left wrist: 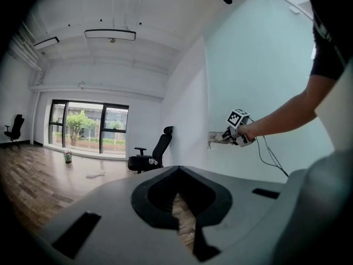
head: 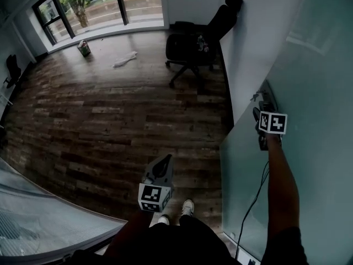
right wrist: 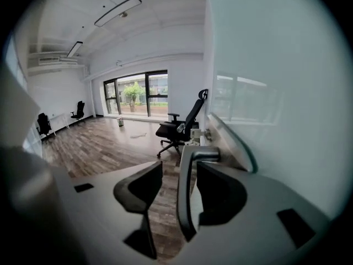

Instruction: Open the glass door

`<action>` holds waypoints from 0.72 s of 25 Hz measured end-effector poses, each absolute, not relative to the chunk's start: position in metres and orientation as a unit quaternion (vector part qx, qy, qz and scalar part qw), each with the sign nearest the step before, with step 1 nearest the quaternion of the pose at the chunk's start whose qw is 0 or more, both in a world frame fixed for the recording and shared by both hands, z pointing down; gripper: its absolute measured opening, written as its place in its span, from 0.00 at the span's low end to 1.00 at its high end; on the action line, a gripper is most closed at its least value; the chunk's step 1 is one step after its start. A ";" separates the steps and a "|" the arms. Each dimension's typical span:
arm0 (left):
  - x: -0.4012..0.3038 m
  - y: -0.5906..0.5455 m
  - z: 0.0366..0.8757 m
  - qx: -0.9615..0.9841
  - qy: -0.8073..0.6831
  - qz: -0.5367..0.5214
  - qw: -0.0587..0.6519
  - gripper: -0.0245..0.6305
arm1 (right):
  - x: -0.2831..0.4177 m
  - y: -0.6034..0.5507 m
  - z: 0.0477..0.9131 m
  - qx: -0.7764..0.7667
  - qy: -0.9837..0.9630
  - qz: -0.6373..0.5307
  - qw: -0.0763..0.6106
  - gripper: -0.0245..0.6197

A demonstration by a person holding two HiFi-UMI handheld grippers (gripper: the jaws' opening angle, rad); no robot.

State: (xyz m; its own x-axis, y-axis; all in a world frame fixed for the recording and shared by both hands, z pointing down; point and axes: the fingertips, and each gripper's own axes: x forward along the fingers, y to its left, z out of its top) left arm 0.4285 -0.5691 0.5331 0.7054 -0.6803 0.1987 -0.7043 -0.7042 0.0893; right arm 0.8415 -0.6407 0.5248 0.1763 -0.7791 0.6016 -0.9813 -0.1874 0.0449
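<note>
At the glass door [right wrist: 276, 65] our right gripper [right wrist: 176, 171] is released, jaws apart around the door handle [right wrist: 184, 197]. Our left gripper [left wrist: 177, 195], away from the door, is clenched empty.

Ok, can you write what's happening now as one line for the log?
right gripper: open, door handle between its jaws | left gripper: shut, empty, away from the handle

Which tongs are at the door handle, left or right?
The right tongs: jaws apart either side of the metal door handle. The left tongs are shut, empty, out over the wood floor.
</note>
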 end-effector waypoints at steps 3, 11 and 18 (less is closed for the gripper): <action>0.404 -0.543 0.527 0.923 -0.372 0.063 0.078 0.04 | 0.832 -0.605 0.506 0.765 -0.576 0.183 0.221 0.32; 0.322 -0.491 0.511 0.923 -0.373 0.046 0.077 0.04 | 0.743 -0.508 0.436 0.794 -0.574 0.076 0.185 0.32; 0.269 -0.427 0.496 0.930 -0.360 0.047 0.063 0.04 | 0.621 -0.422 0.424 0.784 -0.599 0.050 0.153 0.12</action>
